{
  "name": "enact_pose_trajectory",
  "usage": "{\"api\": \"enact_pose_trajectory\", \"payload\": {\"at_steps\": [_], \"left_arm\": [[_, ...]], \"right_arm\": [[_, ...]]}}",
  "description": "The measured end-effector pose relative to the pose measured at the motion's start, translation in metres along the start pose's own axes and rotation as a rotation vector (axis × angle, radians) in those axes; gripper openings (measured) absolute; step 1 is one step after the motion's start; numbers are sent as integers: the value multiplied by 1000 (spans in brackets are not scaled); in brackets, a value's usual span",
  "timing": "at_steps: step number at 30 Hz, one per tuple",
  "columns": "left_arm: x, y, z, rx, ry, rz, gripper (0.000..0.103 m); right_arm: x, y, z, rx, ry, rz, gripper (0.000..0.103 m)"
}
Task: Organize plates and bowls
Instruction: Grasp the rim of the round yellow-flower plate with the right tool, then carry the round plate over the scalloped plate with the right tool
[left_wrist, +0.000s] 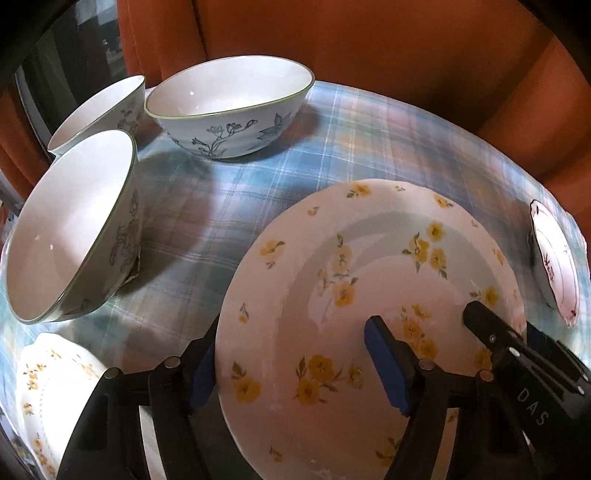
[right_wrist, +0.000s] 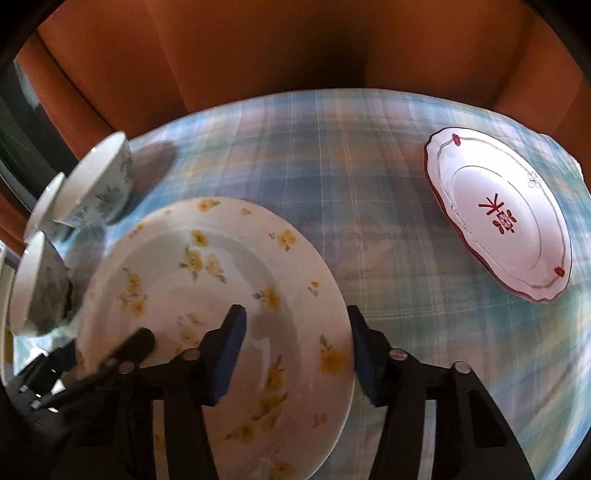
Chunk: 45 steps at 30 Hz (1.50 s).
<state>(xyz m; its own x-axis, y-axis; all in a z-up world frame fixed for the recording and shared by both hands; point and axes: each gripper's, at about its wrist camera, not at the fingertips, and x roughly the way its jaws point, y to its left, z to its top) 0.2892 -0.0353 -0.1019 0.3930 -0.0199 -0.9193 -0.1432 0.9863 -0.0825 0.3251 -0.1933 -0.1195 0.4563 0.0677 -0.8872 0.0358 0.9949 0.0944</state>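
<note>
A white plate with yellow flowers (left_wrist: 369, 295) is held above the checked tablecloth (left_wrist: 332, 140) by both grippers. My left gripper (left_wrist: 295, 365) straddles its left rim, one finger above and one below. My right gripper (right_wrist: 295, 354) straddles its right rim (right_wrist: 343, 332) the same way, and its tip shows in the left wrist view (left_wrist: 491, 325). Three white bowls with blue-grey flowers (left_wrist: 229, 107) (left_wrist: 74, 229) (left_wrist: 99, 110) stand at the far left. A second yellow-flowered plate (left_wrist: 51, 384) lies at the near left. A red-trimmed plate (right_wrist: 498, 218) lies at the right.
Orange curtains (right_wrist: 258, 48) hang behind the table. The table's far edge runs just behind the bowls. Bare cloth (right_wrist: 369, 184) lies between the held plate and the red-trimmed plate.
</note>
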Motion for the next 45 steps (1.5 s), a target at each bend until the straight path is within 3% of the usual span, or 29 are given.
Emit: {"api": "enact_pose_trajectory", "payload": {"at_steps": [10,11,22,32,39,45], "left_arm": [[-4,-10,-10,56,44,-14,75],[-4,-11,-11,93,100,-58,75],[-21,-28,-48,230,164,-111,75],[-28,-42,-71,284,184,-92,77],[-23,-51,-65,261,151,-49,79],[-23,-52,-62,258,145,-22,77]], "right_arm": [[-7,-6,-5,35,22,-21,55],[-9,-9,-9,43,26,-27,55],[-41,-38,-53,106,76,-65,55],[-59,-49,-89,144,104,-63,55],[-57,-40,-81,50,54,-92,58],[-54,-40,-75,18,73,-80,58]]}}
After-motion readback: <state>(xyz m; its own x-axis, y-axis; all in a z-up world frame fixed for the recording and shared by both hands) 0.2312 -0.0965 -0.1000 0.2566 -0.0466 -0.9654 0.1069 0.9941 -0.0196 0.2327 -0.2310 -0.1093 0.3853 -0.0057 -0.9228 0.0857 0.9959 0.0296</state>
